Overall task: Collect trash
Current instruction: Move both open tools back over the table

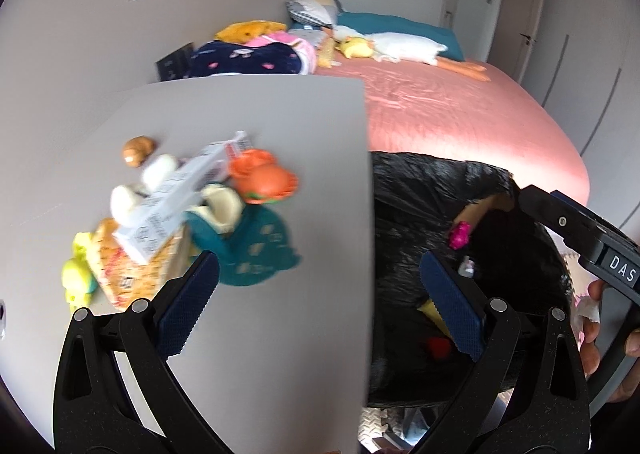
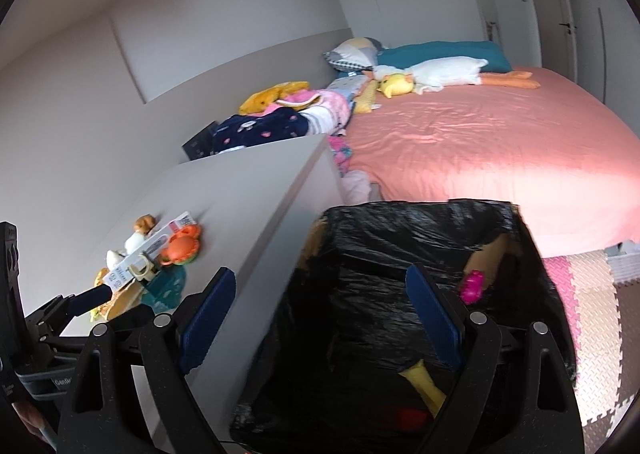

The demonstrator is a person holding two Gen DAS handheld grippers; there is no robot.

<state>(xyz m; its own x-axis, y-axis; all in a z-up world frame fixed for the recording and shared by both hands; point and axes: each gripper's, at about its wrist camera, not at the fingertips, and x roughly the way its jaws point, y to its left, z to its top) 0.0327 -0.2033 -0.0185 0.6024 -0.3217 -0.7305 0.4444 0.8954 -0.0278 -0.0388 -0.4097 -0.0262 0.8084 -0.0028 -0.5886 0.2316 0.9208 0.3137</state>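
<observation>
A pile of trash lies on the grey cabinet top (image 1: pixel 260 126): a white printed carton (image 1: pixel 176 198), an orange toy (image 1: pixel 262 176), a teal piece (image 1: pixel 256 250), a yellow-green item (image 1: pixel 78 274) and a patterned wrapper (image 1: pixel 132 266). A box lined with a black bag (image 2: pixel 400 254) stands beside the cabinet, holding a pink item (image 2: pixel 472 286), a yellow piece (image 2: pixel 424 378) and something red (image 2: pixel 408 414). My left gripper (image 1: pixel 320 306) is open and empty, over the cabinet edge, just short of the pile. My right gripper (image 2: pixel 320 318) is open and empty above the bag.
A bed with a pink cover (image 2: pixel 480 142) lies behind, with plush toys (image 2: pixel 440 72), pillows and clothes (image 2: pixel 280 118). Foam floor mats (image 2: pixel 592 294) lie to the right of the bag. The right gripper's body (image 1: pixel 580 234) shows in the left wrist view.
</observation>
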